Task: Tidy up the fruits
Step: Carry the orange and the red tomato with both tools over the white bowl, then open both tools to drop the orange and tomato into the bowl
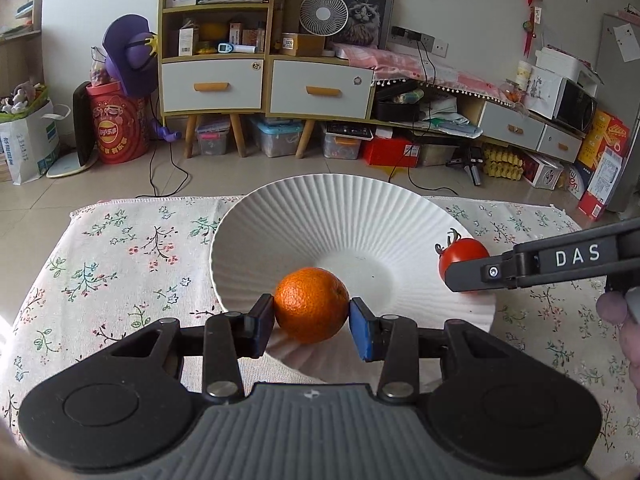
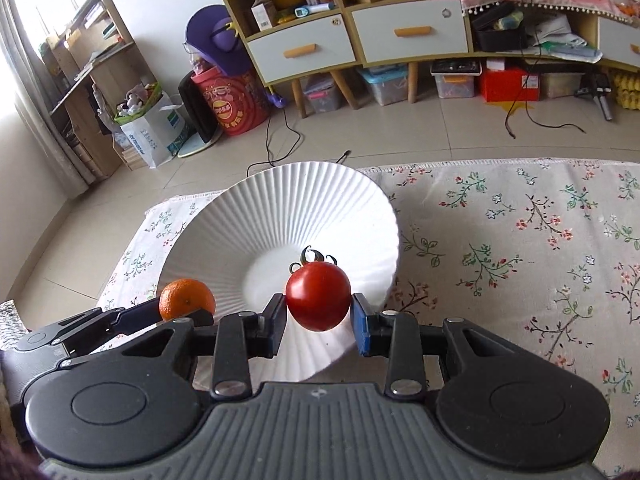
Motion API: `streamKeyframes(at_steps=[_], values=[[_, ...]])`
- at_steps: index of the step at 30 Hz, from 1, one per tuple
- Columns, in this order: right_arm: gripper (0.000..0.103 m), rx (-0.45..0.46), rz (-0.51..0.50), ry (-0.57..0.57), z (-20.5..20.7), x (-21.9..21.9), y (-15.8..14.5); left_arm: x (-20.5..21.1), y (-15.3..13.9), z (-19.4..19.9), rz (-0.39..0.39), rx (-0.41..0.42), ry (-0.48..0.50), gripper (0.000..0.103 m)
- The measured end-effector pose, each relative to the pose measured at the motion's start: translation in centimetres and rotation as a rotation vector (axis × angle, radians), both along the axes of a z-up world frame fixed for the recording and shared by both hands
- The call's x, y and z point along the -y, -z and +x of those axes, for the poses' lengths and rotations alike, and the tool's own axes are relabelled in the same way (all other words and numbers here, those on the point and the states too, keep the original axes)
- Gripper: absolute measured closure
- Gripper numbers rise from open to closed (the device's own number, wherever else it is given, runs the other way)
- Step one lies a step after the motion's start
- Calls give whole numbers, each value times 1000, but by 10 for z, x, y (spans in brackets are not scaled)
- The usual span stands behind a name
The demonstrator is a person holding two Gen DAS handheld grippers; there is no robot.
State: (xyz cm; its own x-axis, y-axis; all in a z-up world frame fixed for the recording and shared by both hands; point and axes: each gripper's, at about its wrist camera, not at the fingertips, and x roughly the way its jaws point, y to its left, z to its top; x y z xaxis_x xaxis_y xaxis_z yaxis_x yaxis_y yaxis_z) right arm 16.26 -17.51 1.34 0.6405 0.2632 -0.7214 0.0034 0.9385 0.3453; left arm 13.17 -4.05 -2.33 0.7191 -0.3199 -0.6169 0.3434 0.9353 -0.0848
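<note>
The left hand-held gripper (image 1: 311, 320) clamps an orange (image 1: 311, 305) and the right hand-held gripper (image 2: 319, 312) a tomato (image 2: 318, 295), both poised over the near rim of a ribbed white bowl (image 1: 340, 216). Each fruit would best be lowered to the bowl's centre before release, lest it roll. The bowl sits on a floral-clothed table (image 1: 120, 256) in a cluttered room.

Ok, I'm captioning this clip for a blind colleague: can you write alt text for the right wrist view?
The right gripper holds a red tomato between its fingers above a white ribbed bowl. At left, the left gripper holds an orange at the bowl's rim. The bowl sits on a floral tablecloth.
</note>
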Motion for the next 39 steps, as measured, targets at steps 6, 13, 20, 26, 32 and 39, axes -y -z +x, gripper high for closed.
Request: streamKeyframes(at_steps=[6, 13, 20, 26, 32, 39], values=[[72, -10, -38, -20, 11, -19, 1, -2, -2, 5, 4, 3, -14, 69], [72, -29, -67, -6, 17, -29, 2, 5, -3, 9, 16, 6, -11, 69], [72, -50, -58, 16, 23, -27, 4, 10, -3, 14, 26, 7, -15, 69], [71, -57, -55, 17, 23, -29, 2, 12, -2, 17, 24, 2, -22, 69], [65, -42, -53, 14, 21, -29, -5, 11, -5, 17, 15, 0, -23, 58], [47, -16, -73, 22, 10, -29, -20, 9, -13, 9, 24, 14, -26, 35]])
